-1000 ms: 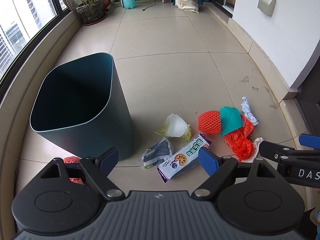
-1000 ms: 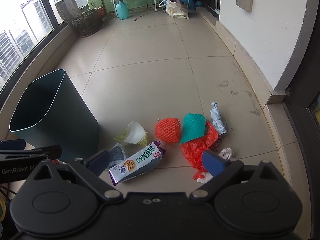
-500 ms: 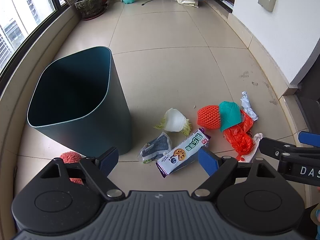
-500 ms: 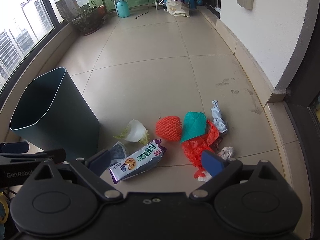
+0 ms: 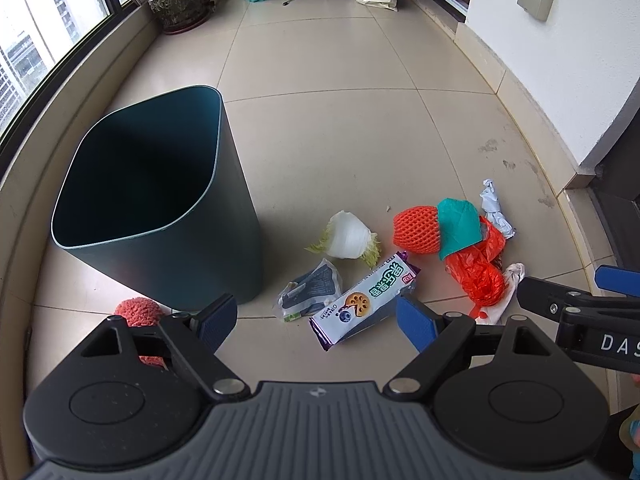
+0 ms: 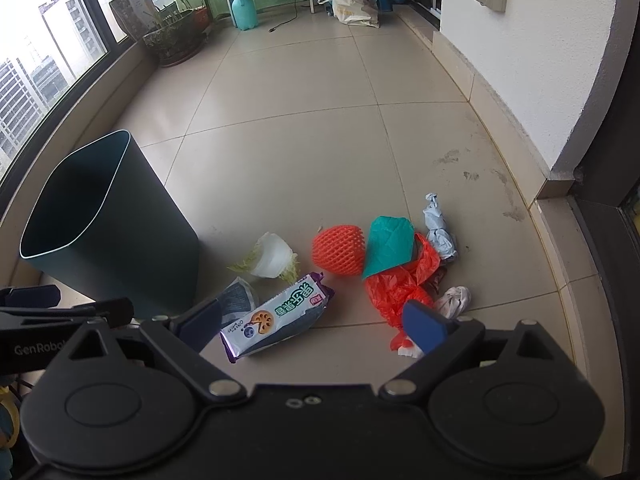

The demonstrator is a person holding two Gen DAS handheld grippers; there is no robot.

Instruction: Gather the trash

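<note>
Left wrist view: the trash lies scattered on the tiled floor (image 5: 360, 92) just right of the dark teal bin (image 5: 160, 216), which stands upright with its mouth open. Nearest the left hand-held gripper (image 5: 316, 322) is a white-and-purple snack wrapper (image 5: 364, 300), with a crumpled clear packet (image 5: 310, 290) touching its left side. Behind them sits a cabbage stub (image 5: 348, 236). To the right are an orange foam net (image 5: 416, 230), a teal paper piece (image 5: 458, 222) leaning on it, an orange plastic bag (image 5: 478, 270), a pale blue wad (image 5: 494, 208) and a white wad (image 5: 508, 280). A red scrubby ball (image 5: 138, 310) lies at the bin's near base. The left hand-held gripper hangs above the floor, fingers spread and holding nothing.

In the right wrist view, the right hand-held gripper (image 6: 316, 322) is likewise spread wide and empty, above the snack wrapper (image 6: 280, 312) and the orange bag (image 6: 396, 284). A potted plant (image 6: 174, 40) and a teal spray bottle (image 6: 242, 10) stand far back.
</note>
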